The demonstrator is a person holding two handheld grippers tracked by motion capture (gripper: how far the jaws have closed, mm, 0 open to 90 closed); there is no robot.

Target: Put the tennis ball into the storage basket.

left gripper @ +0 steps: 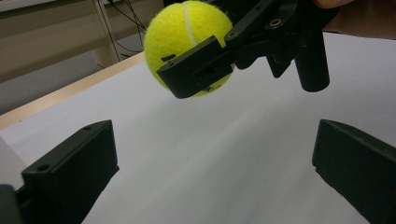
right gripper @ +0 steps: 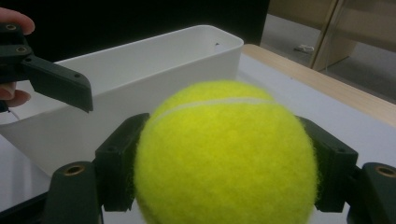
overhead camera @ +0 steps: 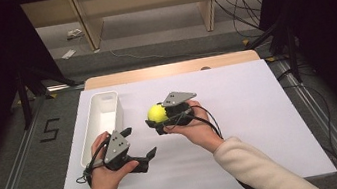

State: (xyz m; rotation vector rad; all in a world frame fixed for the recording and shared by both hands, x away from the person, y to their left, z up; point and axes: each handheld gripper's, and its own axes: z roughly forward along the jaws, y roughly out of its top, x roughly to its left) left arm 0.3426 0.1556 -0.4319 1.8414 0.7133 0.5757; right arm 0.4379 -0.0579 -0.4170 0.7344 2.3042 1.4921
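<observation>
Two jaws of the right gripper clamp the tennis ball, seam running level; the left gripper gapes wide, empty, beside the long white bin

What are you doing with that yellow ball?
A person is working at a table with a gripper in each hand. The right gripper is clamped on a yellow tennis ball, holding it above the white table surface. The left gripper is open and holds nothing, its jaws spread wide and pointed toward the ball. A long white bin sits on the table's left side, just beyond the left gripper, and looks empty.
</observation>
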